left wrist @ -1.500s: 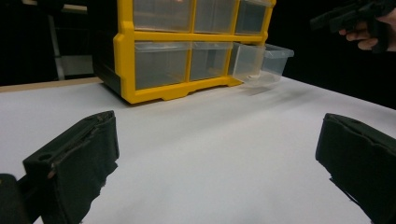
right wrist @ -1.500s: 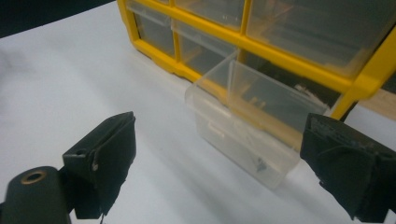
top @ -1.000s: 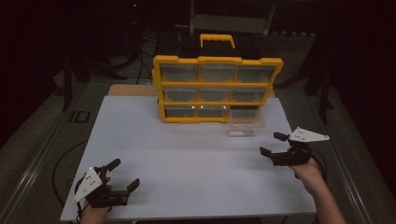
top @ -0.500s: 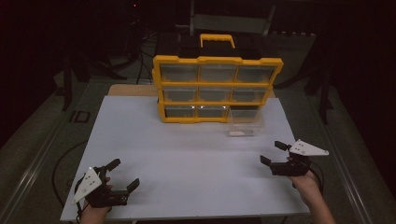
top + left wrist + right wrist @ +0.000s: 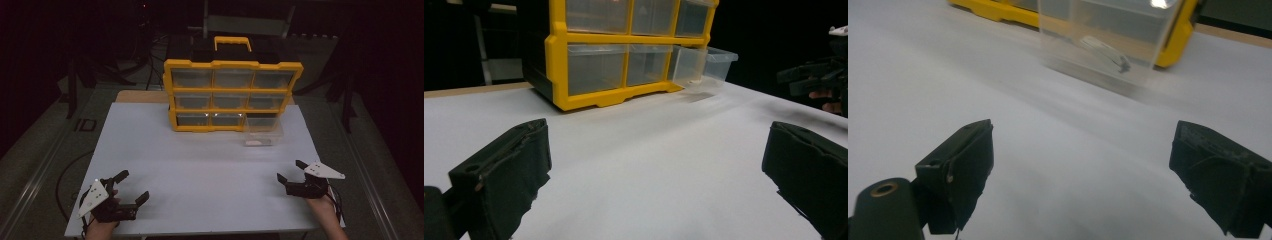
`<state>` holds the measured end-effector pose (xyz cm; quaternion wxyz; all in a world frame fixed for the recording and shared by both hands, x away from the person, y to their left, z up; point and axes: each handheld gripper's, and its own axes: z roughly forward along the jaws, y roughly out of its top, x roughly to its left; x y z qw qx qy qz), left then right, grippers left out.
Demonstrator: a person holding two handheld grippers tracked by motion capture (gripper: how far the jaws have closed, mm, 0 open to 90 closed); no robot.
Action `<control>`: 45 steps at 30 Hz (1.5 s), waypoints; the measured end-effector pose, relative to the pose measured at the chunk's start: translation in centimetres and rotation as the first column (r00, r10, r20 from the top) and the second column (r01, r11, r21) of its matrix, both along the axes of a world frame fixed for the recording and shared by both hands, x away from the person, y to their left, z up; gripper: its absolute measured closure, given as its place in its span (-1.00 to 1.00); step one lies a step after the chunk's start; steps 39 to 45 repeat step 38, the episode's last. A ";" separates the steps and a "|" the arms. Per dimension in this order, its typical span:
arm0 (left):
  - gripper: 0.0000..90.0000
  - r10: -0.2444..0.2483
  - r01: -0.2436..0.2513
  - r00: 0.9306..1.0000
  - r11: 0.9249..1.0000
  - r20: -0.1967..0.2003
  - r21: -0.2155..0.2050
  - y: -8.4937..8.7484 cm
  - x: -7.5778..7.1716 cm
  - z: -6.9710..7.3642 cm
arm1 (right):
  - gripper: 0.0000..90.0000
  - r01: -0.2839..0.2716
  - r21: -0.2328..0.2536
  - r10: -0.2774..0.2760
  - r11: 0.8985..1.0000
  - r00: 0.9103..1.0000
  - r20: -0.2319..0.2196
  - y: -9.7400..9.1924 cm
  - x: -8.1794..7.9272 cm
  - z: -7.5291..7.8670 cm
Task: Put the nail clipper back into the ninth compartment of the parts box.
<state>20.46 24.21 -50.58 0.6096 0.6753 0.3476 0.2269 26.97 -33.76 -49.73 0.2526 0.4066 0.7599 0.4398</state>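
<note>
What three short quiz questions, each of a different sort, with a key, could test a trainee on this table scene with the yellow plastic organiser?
1. True or false: the clear plastic drawer at the bottom right of the yellow plastic drawer organiser is pulled out.
2. Multiple choice: how do the jaws of the right gripper stand? A) shut on the drawer B) open, holding nothing C) shut on nothing
3. Fill in: the left gripper is open over the ____ table top, near its front edge.

Key
1. True; a small pale item lies inside it.
2. B
3. white
</note>
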 end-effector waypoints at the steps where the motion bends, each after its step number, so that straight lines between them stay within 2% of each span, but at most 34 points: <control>1: -0.99 0.000 0.000 1.000 1.000 0.001 0.000 0.0 0.0 0.0 | -0.76 0.013 -0.017 -0.013 1.000 1.000 0.006 0.1 0.0 -0.1; 7: -0.99 -0.001 0.001 1.000 1.000 0.001 0.002 -0.1 -0.1 0.0 | -0.76 0.076 -0.040 -0.076 0.996 0.997 0.013 0.4 0.0 -0.7; 17: -0.99 -0.007 0.007 1.000 1.000 -0.001 0.005 -0.1 0.0 0.0 | -0.76 0.106 -0.056 -0.105 0.993 0.994 0.020 0.7 0.6 -1.2; 19: -0.99 -0.001 0.001 1.000 1.000 0.004 0.009 0.0 0.0 0.0 | -0.76 0.128 -0.059 -0.127 0.990 0.992 0.024 0.6 0.7 -1.3; 21: -0.99 0.004 -0.004 1.000 1.000 0.001 -0.005 0.1 0.0 0.0 | -0.76 0.155 -0.055 -0.155 0.986 0.988 0.018 0.5 0.9 -1.2; 25: -0.99 0.002 -0.002 1.000 1.000 -0.001 0.000 0.1 0.0 -0.1 | -0.76 0.211 -0.072 -0.210 0.975 0.977 0.020 0.4 1.1 -1.3; 29: -0.99 -0.004 0.004 1.000 1.000 -0.001 0.008 0.0 0.0 -0.1 | -0.76 0.214 -0.061 -0.214 0.975 0.977 0.006 0.2 1.1 -1.4; 45: -0.99 -0.002 0.002 1.000 1.000 -0.002 0.004 0.0 0.0 -0.1 | -0.76 0.213 -0.072 -0.214 0.974 0.977 -0.001 0.3 1.0 -1.4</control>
